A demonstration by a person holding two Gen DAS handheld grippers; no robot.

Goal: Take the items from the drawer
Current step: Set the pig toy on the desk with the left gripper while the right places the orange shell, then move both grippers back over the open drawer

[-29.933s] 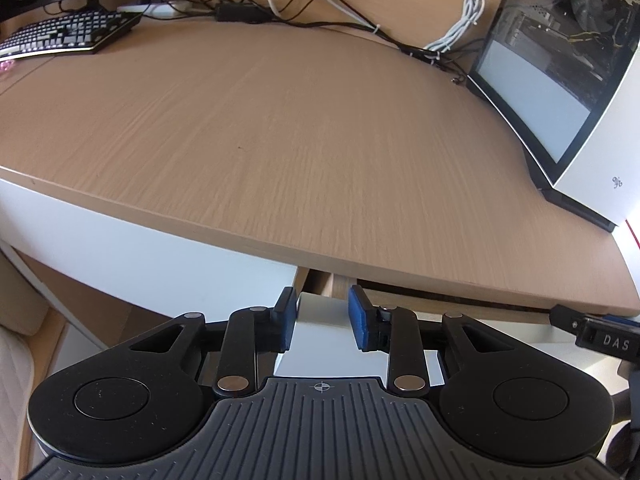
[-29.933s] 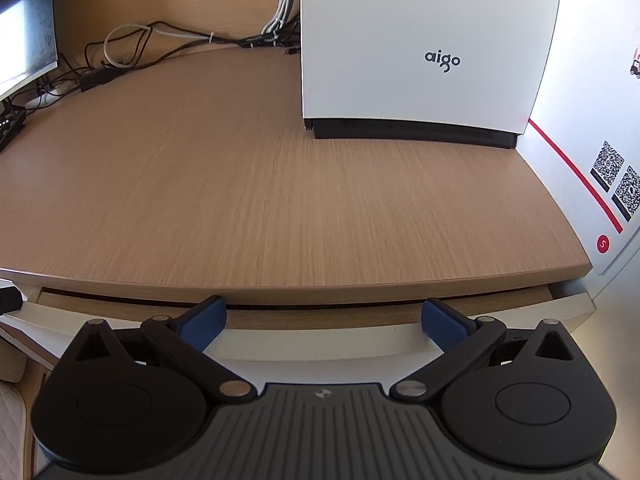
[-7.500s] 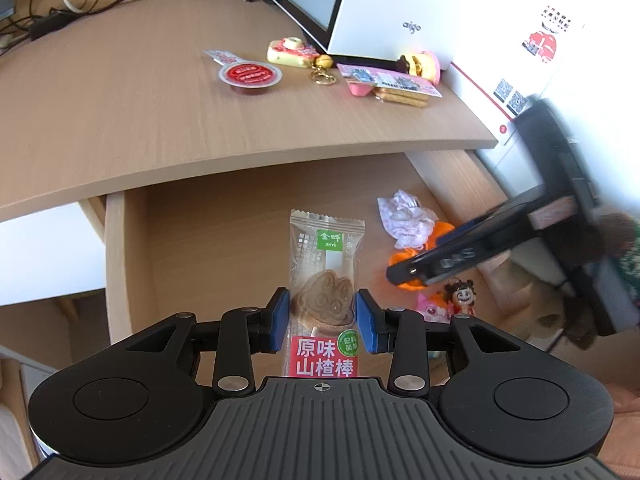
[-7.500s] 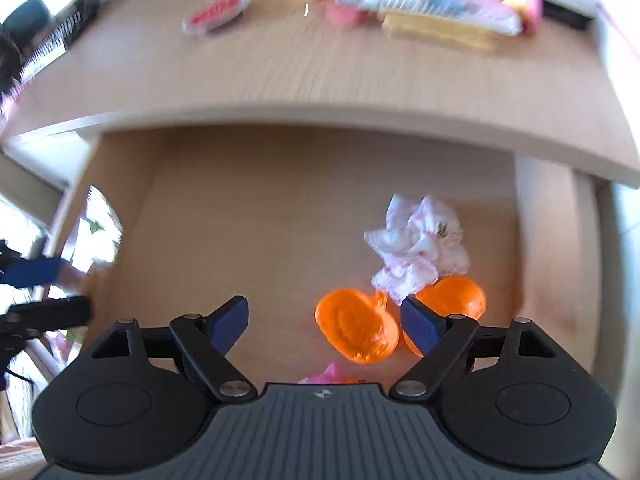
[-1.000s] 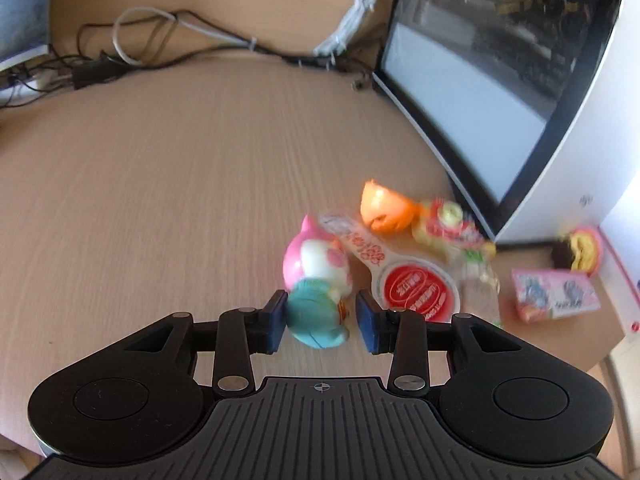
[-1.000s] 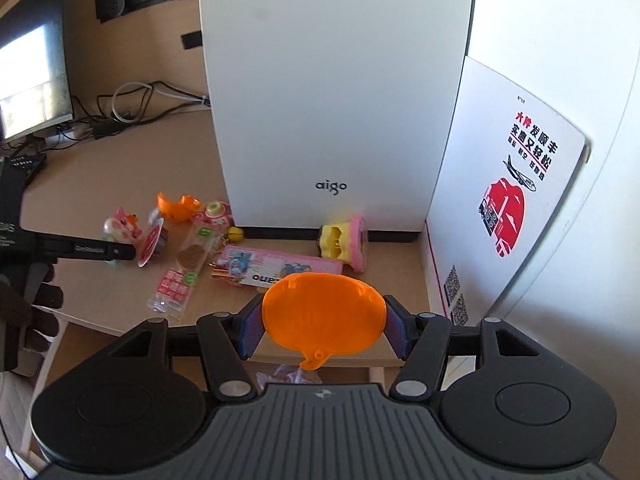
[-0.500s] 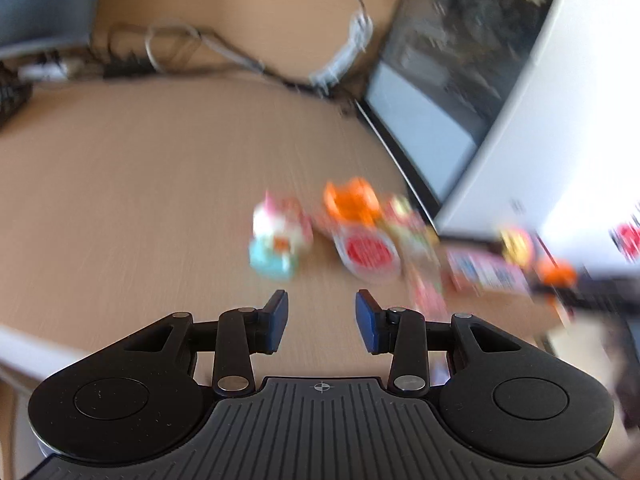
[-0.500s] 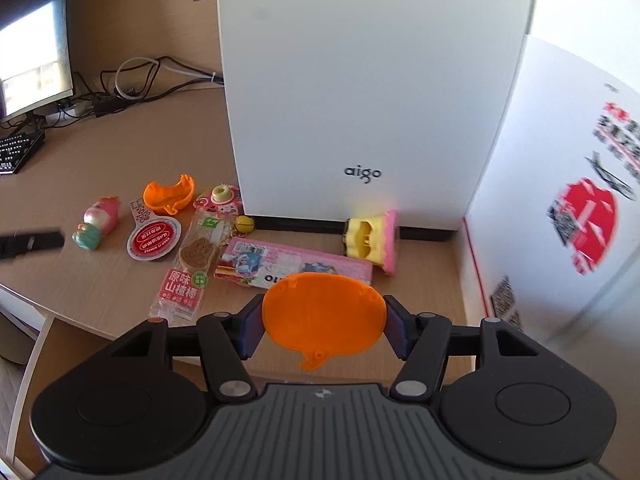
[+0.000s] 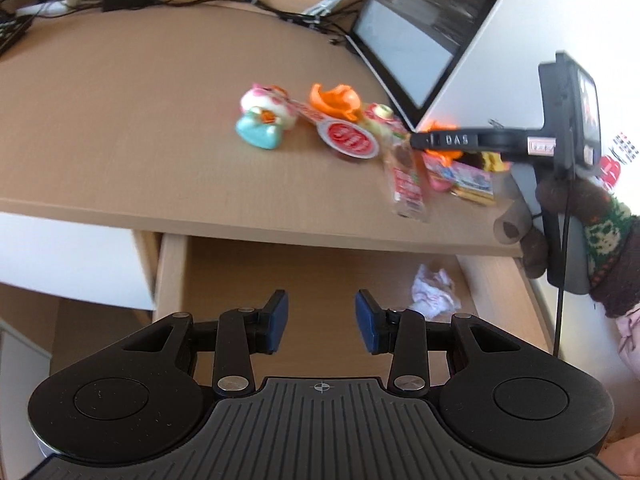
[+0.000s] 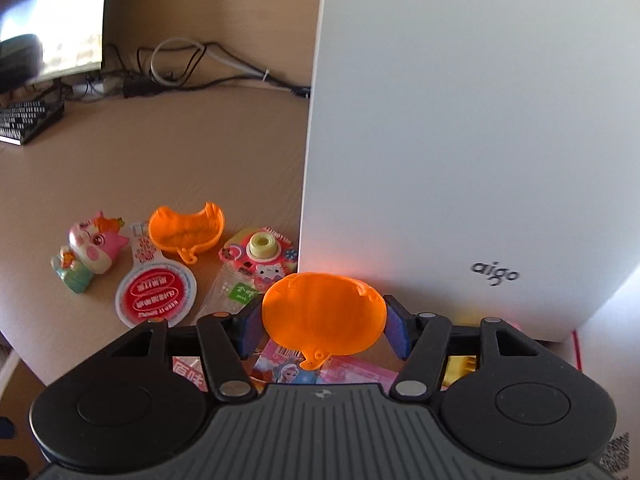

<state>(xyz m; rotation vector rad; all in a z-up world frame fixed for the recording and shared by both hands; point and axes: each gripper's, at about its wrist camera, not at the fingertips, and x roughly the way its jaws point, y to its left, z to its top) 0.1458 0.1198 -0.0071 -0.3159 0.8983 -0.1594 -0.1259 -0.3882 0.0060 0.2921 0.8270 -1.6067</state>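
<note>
My right gripper [image 10: 323, 330] is shut on an orange shell half [image 10: 324, 312], held above the desk near the white computer case [image 10: 480, 140]. The left wrist view shows that gripper [image 9: 440, 141] from the side, over the row of items. My left gripper [image 9: 321, 320] stands open and empty above the pulled-out drawer [image 9: 172, 264], where a crumpled pale wrapper [image 9: 434, 290] lies at the right. On the desk lie a pink and teal cat figure [image 10: 88, 250], another orange shell half [image 10: 186, 232], a round red-labelled lid [image 10: 156, 292], a pink toy camera [image 10: 260, 254] and a snack packet [image 9: 406, 180].
Cables [image 10: 192, 68], a keyboard [image 10: 28, 122] and a monitor [image 10: 52, 16] sit at the back left of the desk. A pink flat pack [image 10: 288, 368] lies under my right gripper. A gloved hand [image 9: 576, 216] holds the right gripper by the drawer's right side.
My left gripper let go of the cat figure and drew back off the desk to over the drawer. My right gripper carried the orange shell half down and closer to the case.
</note>
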